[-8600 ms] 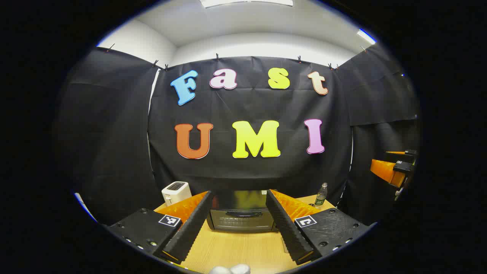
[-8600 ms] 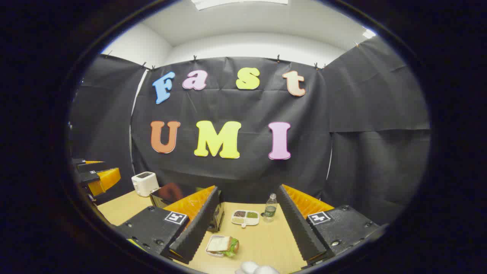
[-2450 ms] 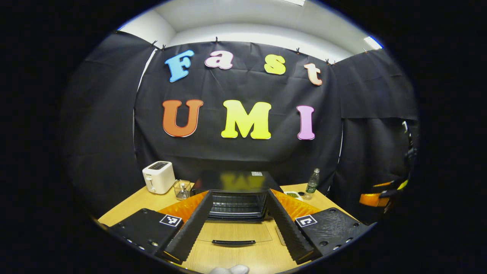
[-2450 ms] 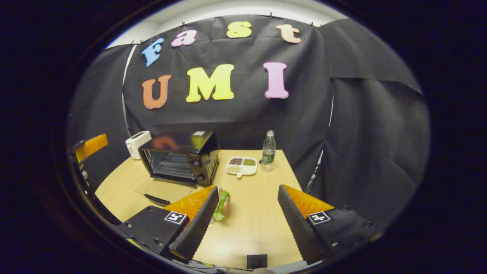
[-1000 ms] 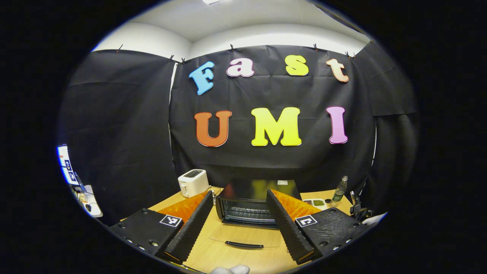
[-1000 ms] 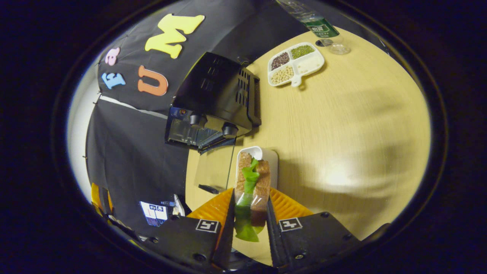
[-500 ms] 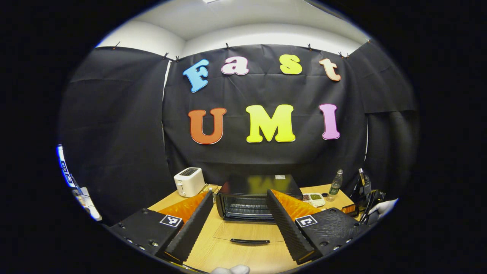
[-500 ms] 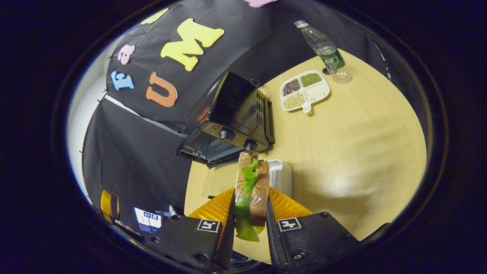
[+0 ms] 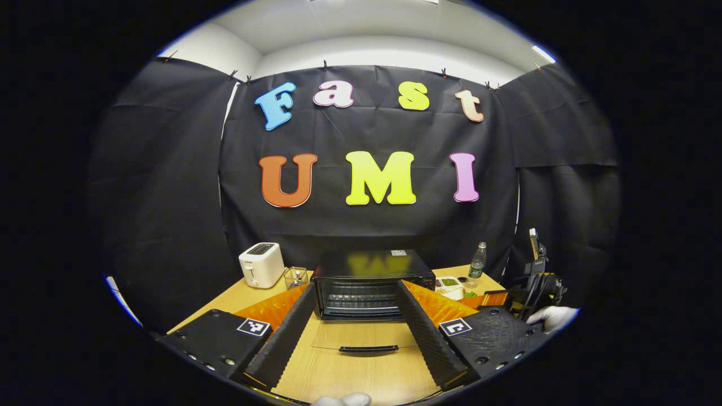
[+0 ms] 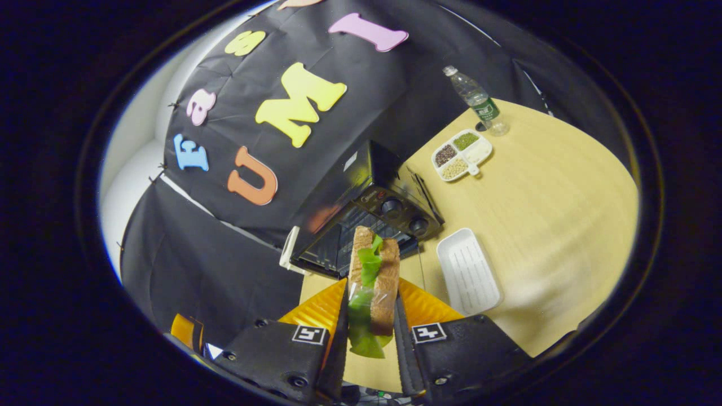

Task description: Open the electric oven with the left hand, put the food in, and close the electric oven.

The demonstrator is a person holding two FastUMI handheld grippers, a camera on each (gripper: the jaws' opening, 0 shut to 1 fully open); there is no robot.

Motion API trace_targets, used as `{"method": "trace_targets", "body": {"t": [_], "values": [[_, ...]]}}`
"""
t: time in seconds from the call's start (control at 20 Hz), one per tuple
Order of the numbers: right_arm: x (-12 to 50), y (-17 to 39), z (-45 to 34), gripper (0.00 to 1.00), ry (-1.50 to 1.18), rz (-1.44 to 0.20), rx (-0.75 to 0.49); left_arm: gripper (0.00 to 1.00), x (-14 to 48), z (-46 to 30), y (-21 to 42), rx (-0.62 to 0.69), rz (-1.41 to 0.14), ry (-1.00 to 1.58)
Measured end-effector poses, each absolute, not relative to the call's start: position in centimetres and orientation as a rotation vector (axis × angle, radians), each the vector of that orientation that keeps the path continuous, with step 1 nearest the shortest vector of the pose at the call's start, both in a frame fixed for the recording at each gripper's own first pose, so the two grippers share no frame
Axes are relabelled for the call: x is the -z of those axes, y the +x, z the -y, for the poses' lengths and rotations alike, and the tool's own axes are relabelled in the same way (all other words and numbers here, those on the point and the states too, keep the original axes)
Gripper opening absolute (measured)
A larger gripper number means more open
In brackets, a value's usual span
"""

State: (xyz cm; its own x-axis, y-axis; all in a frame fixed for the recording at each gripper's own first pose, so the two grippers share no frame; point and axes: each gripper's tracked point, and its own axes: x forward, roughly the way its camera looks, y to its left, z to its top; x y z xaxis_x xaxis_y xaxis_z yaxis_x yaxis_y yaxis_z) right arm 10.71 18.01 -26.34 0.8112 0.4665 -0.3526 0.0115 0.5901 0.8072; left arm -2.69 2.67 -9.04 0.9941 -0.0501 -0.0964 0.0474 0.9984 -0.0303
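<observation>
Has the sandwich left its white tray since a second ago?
Yes. The sandwich, clamped in the right gripper, is off the white tray and nearer the open oven.

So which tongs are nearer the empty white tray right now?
Right. The right tongs hold the sandwich just beside the tray; the left tongs sit back, facing the open oven.

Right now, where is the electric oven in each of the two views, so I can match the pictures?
Left gripper view: the oven stands at lower centre, straight ahead between the left gripper fingers, its glass door lying open on the table.
Right gripper view: the oven sits tilted at centre, just beyond the sandwich held in the right gripper.
Shared landmark: the water bottle, at the table's far edge.
</observation>
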Motion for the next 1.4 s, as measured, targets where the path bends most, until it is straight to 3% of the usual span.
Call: {"method": "trace_targets", "body": {"t": [0.75, 1.4], "values": [[31.0, 20.4, -32.0, 0.32, 1.174, -0.394, -0.116, 0.93, 13.7, -8.8, -3.3, 0.032, -0.141, -0.004], [33.5, 31.4, -34.0, 0.32, 1.176, -0.331, -0.022, 0.93, 16.2, -12.7, -0.4, -0.026, -0.188, -0.005]]}}
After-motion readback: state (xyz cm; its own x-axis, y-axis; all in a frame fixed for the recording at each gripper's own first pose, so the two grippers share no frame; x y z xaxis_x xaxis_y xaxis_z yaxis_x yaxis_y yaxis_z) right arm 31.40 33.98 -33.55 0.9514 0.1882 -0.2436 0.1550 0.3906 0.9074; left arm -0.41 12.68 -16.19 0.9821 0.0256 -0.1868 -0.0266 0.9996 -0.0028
